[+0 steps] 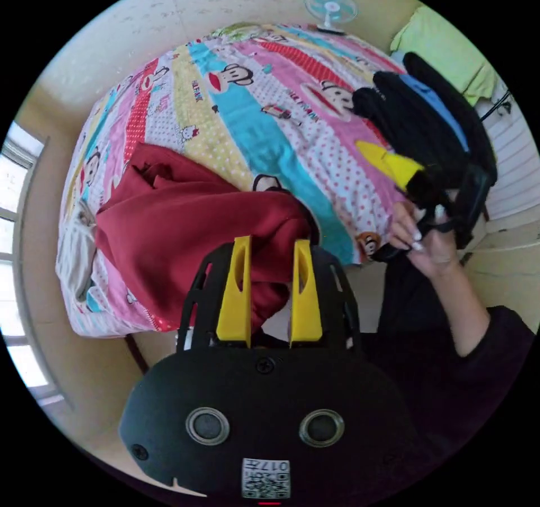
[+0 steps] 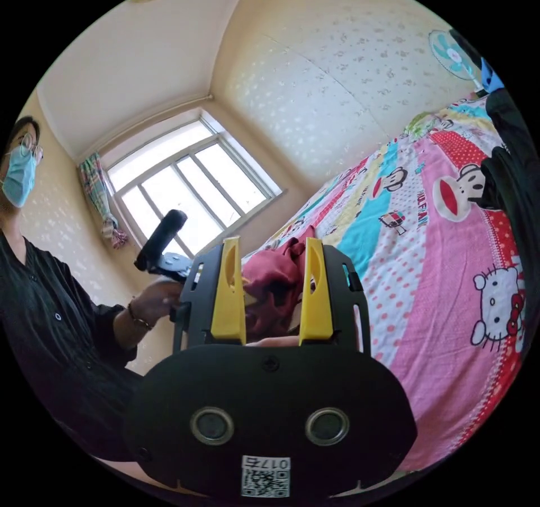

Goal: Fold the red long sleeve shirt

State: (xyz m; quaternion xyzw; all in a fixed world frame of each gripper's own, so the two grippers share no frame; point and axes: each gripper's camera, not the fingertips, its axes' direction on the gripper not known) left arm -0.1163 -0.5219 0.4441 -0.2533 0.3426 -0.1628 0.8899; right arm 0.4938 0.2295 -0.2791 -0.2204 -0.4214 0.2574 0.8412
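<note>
The red long sleeve shirt (image 1: 169,220) lies bunched on the cartoon-print bed (image 1: 270,130), near its edge, with part of it hanging over the side. My left gripper (image 1: 271,241) is open just in front of that hanging part; red cloth shows between the yellow jaws, which stand wide apart. In the right gripper view the shirt (image 2: 275,285) sits beyond my open right gripper (image 2: 273,242), with nothing pinched. The right gripper (image 1: 394,166) also appears at the bed's right edge, held by a hand (image 1: 427,242).
A pile of black clothes with a blue piece (image 1: 427,113) lies on the bed's right side. A light green cloth (image 1: 450,51) and a small fan (image 1: 331,9) stand behind. A window (image 2: 185,192) fills the far wall. The person (image 2: 50,315) stands beside the bed.
</note>
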